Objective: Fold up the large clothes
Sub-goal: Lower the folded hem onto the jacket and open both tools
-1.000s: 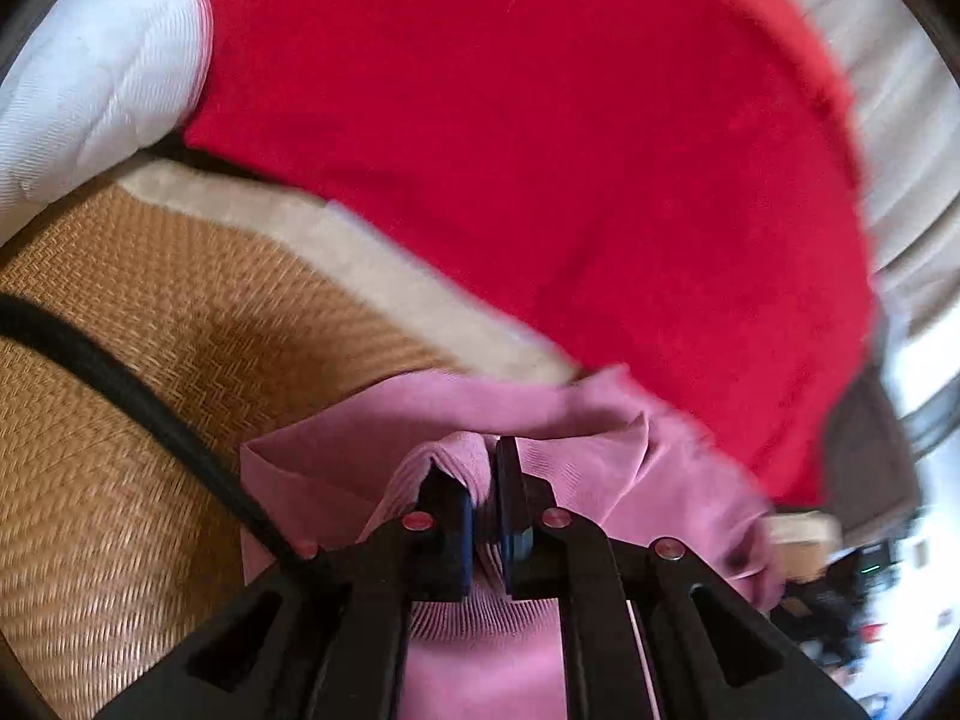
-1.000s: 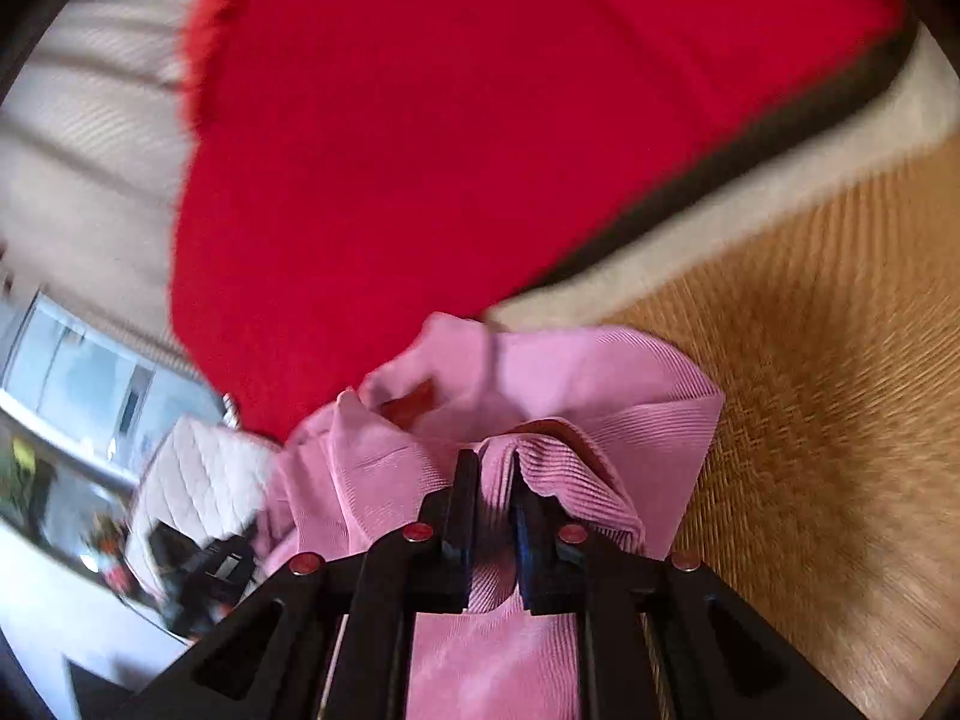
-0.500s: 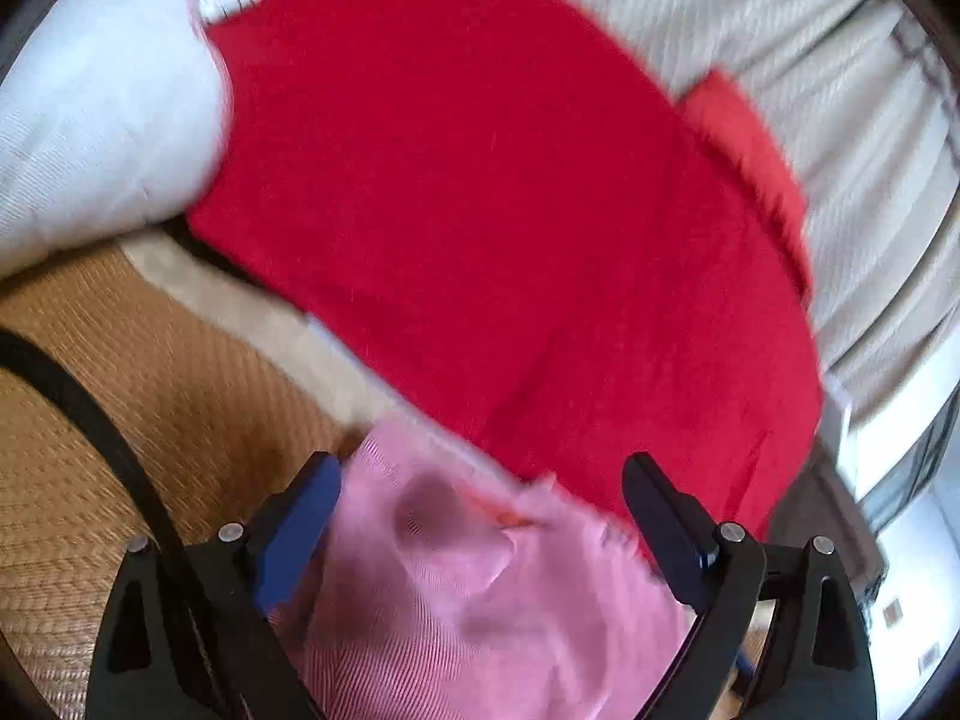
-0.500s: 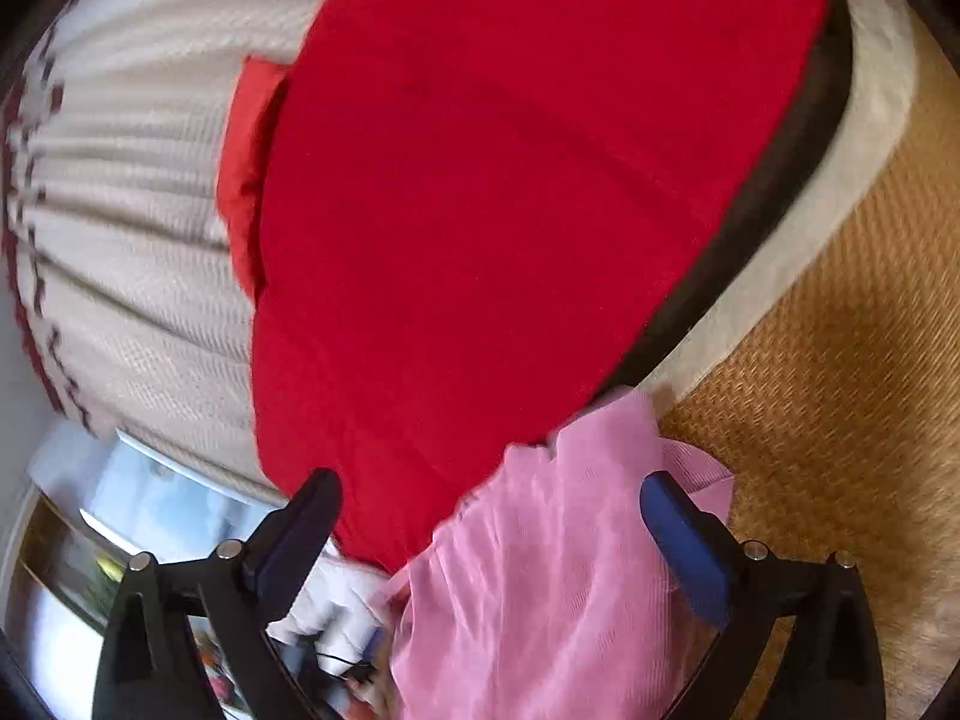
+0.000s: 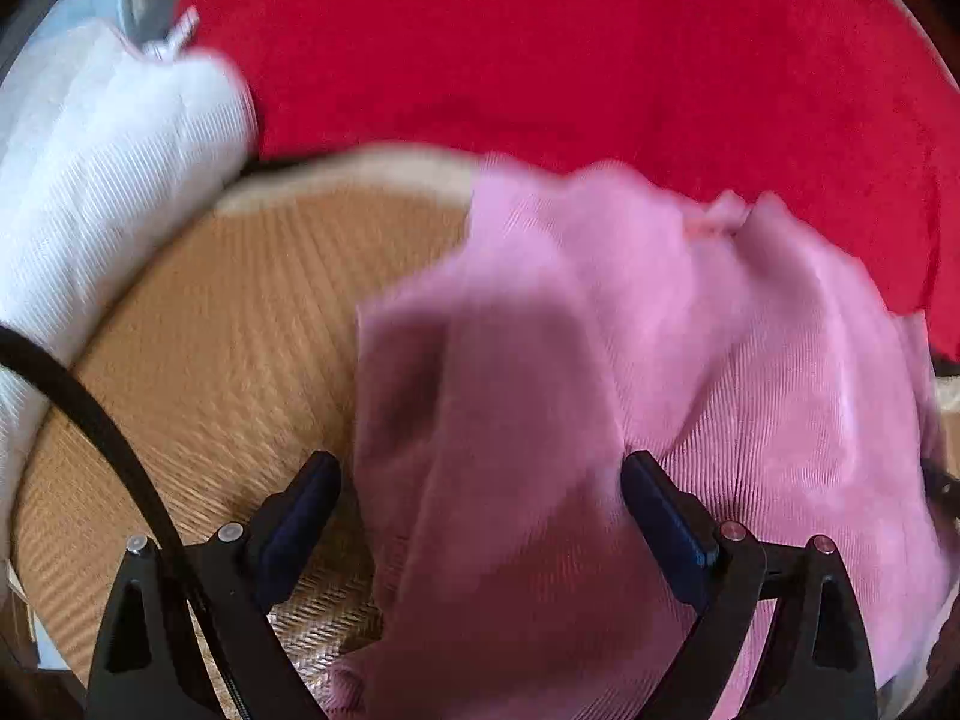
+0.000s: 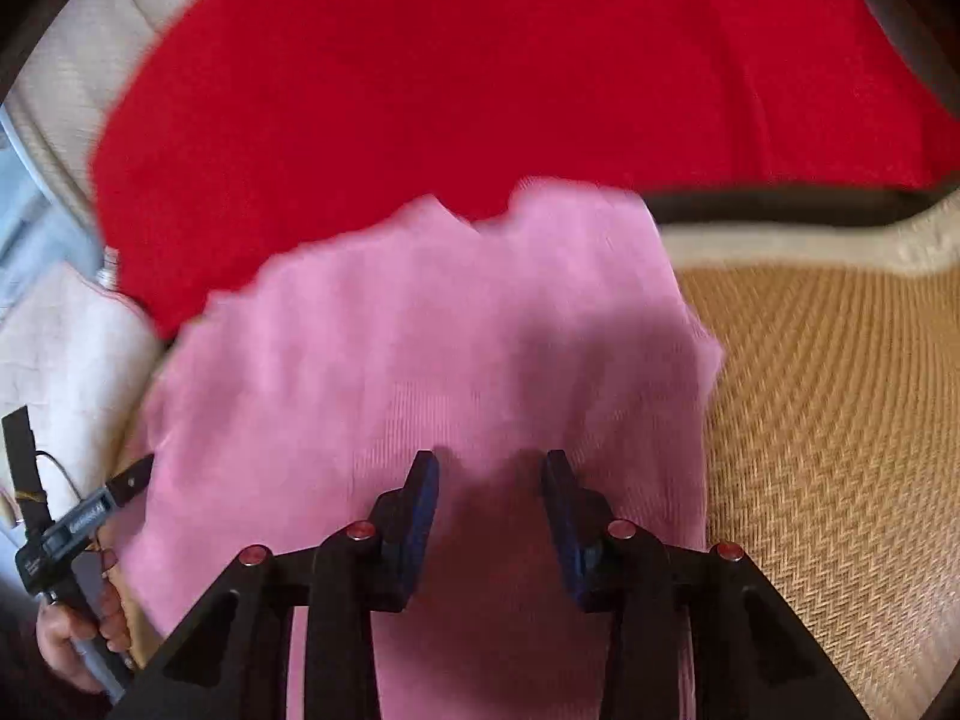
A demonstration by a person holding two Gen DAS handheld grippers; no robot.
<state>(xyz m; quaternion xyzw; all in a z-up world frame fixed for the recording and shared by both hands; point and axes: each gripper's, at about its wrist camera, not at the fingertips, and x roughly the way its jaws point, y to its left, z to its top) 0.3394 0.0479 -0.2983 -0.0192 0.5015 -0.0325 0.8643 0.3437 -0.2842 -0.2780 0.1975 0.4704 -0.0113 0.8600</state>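
A pink ribbed garment (image 5: 660, 360) lies rumpled on a woven straw mat (image 5: 240, 330), its far edge against a red cloth (image 5: 540, 48). My left gripper (image 5: 480, 474) hangs over the garment's left edge, open wide, with pink cloth below the gap and neither pad pressing on it. In the right wrist view the same pink garment (image 6: 450, 348) fills the middle. My right gripper (image 6: 491, 462) is above it with its jaws closing. The gap between its pads (image 6: 423, 480) is narrow, and they do not pinch the cloth. The picture is blurred by motion.
A white quilted pillow (image 5: 90, 180) lies left of the mat, and a black cable (image 5: 78, 402) crosses there. The red cloth (image 6: 480, 72) covers the far side. Bare mat (image 6: 840, 420) lies right of the garment. A hand (image 6: 78, 642) holds the other gripper at lower left.
A second ago both grippers were shut on bunched pink cloth. They then let go and opened wide. The garment now lies spread, both views have swung, and the right jaws have narrowed.
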